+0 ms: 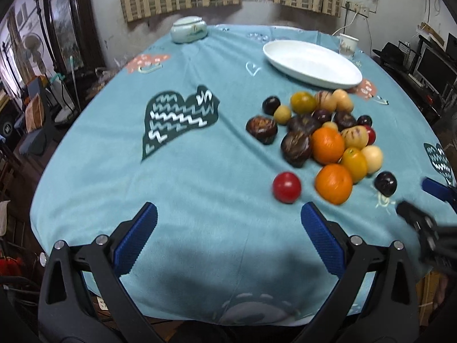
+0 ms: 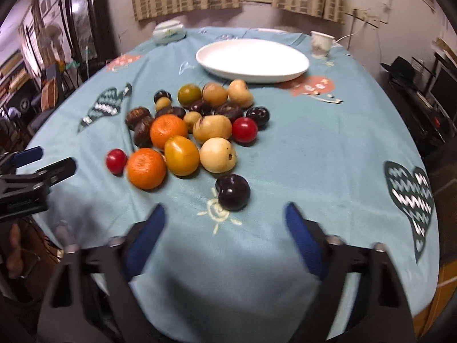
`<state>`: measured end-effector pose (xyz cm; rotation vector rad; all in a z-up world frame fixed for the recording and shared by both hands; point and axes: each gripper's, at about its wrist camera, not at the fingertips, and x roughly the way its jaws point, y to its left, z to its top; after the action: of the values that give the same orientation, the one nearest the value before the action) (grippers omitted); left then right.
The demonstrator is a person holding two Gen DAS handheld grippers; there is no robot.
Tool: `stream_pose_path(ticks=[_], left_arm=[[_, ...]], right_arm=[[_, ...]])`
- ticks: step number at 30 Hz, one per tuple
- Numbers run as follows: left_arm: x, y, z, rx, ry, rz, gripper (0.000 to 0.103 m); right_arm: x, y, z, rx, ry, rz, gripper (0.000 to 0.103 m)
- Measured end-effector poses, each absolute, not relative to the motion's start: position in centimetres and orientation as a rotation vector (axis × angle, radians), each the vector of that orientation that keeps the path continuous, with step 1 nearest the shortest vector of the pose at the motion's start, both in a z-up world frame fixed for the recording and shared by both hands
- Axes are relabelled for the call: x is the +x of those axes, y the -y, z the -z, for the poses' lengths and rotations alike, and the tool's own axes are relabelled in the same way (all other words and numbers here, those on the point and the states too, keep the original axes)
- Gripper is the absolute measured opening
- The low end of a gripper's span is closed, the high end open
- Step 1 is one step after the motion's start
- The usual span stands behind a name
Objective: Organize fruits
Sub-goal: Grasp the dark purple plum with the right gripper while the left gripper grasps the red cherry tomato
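Observation:
A pile of fruit [image 1: 320,131] lies on the teal tablecloth: oranges [image 2: 145,168], yellow, pale, dark brown and purple pieces. A red fruit [image 1: 286,187] sits alone at the pile's near left. A dark plum [image 2: 232,191] lies apart at the near right. Beyond the pile stands an empty white oval dish [image 2: 251,60]. My left gripper [image 1: 228,210] is open over bare cloth, short of the red fruit. My right gripper [image 2: 225,210] is open, the plum just ahead of its fingertips and untouched. Each gripper shows at the edge of the other's view: the right gripper [image 1: 420,200], the left gripper [image 2: 55,158].
A paper cup [image 2: 321,43] stands right of the dish and a pale lidded ceramic jar [image 1: 188,30] at the far left. The round table's near edge [image 1: 200,317] drops off below the grippers. Cluttered furniture surrounds the table.

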<state>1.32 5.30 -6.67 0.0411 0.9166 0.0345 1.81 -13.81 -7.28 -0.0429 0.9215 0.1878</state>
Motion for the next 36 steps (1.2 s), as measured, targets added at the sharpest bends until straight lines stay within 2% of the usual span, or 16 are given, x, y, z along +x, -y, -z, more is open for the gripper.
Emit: stream_pose_path(ticks=[1,3,5,7,18,19,22,23,36], left_arm=[[1.4,-5.5,6.7,0.035,-0.919,-0.032,0.101],[1.5,-5.7,6.7,0.016,-0.917,-0.018,0.101],[1.9,-5.8,6.5,-0.004,-0.913,0.008,0.101],[2.5,-5.7,6.7,-0.016,-0.911,0.041,0.101],[4.9,-3.9,8.9,0.004,-0.952,0.181,0.101],[5.2,-3.8,9.1,0.007,-0.957,0.188,0.096],[6.2,-3.5,10.0,0.006,-0.997,0.245,0.050],[6.4,-3.5,10.2,-0.015,-1.013,0.276,0.046],[6.9,-1.7,10.9,0.039,-0.975,0.268,0.050]], right_arm=[[2.6,13.7,7.7,-0.040,-0.925,-0.192,0.067],[3.7,13.8,8.5,-0.023,-0.943,-0.200,0.047],[4.8,14.0,9.7,-0.019,-0.980,-0.189,0.043],[5.3,14.4,10.4,-0.025,-0.988,-0.154,0.033],[3.7,16.1,10.4,0.040,-0.998,-0.152,0.032],[3.5,16.1,10.4,0.045,-0.996,-0.151,0.032],[3.2,16.3,10.3,0.059,-0.990,-0.149,0.033],[3.1,16.4,10.2,0.066,-0.990,-0.148,0.033],[3.4,16.3,10.4,0.068,-0.996,-0.155,0.032]])
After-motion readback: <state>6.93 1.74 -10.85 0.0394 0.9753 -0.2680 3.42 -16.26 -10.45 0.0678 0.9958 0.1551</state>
